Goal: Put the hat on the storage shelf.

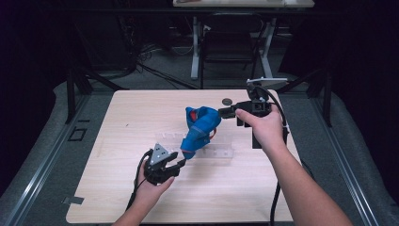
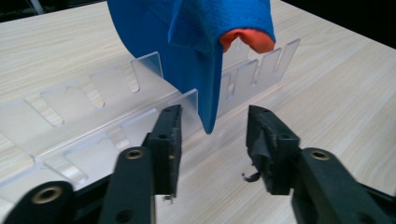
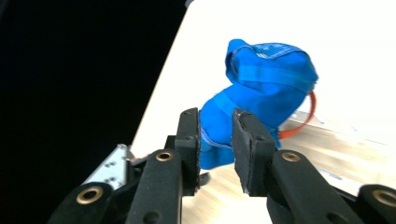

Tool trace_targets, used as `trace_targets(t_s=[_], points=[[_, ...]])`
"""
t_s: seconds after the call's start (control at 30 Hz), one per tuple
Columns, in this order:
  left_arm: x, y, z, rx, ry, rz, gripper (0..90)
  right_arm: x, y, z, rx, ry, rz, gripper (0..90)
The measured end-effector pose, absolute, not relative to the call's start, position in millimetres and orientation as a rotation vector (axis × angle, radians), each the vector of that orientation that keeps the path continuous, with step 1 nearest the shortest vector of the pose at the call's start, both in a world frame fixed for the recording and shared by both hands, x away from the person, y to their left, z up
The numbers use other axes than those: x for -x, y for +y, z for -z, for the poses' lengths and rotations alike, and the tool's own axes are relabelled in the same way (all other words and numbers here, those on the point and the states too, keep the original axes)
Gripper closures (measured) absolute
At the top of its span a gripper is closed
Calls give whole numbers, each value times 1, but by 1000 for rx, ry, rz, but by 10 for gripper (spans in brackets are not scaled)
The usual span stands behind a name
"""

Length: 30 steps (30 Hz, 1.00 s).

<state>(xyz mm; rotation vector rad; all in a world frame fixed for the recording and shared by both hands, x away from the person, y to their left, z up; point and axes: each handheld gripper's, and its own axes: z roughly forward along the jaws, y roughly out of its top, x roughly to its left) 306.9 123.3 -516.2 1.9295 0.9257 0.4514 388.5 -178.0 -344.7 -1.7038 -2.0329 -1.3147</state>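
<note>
Nearest, the left gripper (image 2: 212, 140) stood apart just short of the blue cloth's (image 1: 201, 127) hanging tip over the clear slotted rack (image 1: 221, 151), while the right gripper (image 3: 215, 140) was clamped on its far end (seemingly mid-task, folding or placing unfinished).

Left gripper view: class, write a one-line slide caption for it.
Open left gripper faces the lower tip of a blue cloth hanging over a clear slotted plastic rack on a pale wooden table.
</note>
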Motion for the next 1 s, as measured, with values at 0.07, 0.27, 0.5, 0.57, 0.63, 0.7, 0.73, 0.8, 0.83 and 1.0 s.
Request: trace_targets(t_s=[0.07, 0.27, 0.5, 0.57, 0.63, 0.7, 0.73, 0.8, 0.83, 1.0], points=[[-306, 129, 517, -1962, 928, -443, 506, -384, -178, 345, 1721, -2087, 1305, 697], [-302, 142, 520, -1980, 941, -450, 471, -375, -181, 345, 1768, -2204, 1293, 659], [-297, 162, 524, -1994, 972, -469, 460, -362, -197, 356, 1830, -2228, 1283, 639], [-295, 168, 525, -2005, 972, -487, 460, -359, -202, 359, 1844, -2231, 1286, 639], [-292, 172, 526, -2003, 975, -493, 459, -356, -205, 361, 1853, -2229, 1297, 639], [-290, 176, 525, -2008, 973, -497, 459, -352, -207, 363, 1860, -2241, 1302, 639], [-289, 179, 525, -2002, 980, -496, 457, -350, -209, 364, 1864, -2243, 1297, 638], [-288, 183, 525, -1998, 986, -506, 456, -345, -211, 366, 1868, -2248, 1296, 632], [-288, 183, 525, -1998, 986, -506, 456, -343, -212, 367, 1868, -2247, 1302, 626], [-286, 197, 528, -1982, 1016, -508, 456, -332, -215, 374, 1873, -2285, 1296, 610]])
